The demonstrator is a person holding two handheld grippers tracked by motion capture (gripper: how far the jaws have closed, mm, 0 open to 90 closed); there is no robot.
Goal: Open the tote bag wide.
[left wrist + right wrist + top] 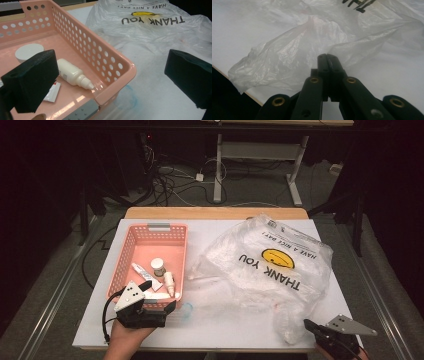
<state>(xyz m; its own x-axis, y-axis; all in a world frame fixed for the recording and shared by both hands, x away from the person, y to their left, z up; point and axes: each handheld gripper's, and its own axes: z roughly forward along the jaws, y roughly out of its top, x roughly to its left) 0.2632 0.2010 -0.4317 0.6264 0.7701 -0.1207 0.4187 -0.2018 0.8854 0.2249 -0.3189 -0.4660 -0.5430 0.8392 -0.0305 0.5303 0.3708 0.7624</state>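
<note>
Tongs point(311, 326) closed at bag point(270, 265) edge.

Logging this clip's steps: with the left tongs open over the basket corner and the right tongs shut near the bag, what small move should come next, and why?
Probably lower the left tongs onto the white dropper bottle and close. Their jaws stand wide open at the pink basket, holding nothing, and the bottle lies just ahead. The right tongs are shut at the edge of the plastic bag; whether they pinch it I cannot tell.
</note>
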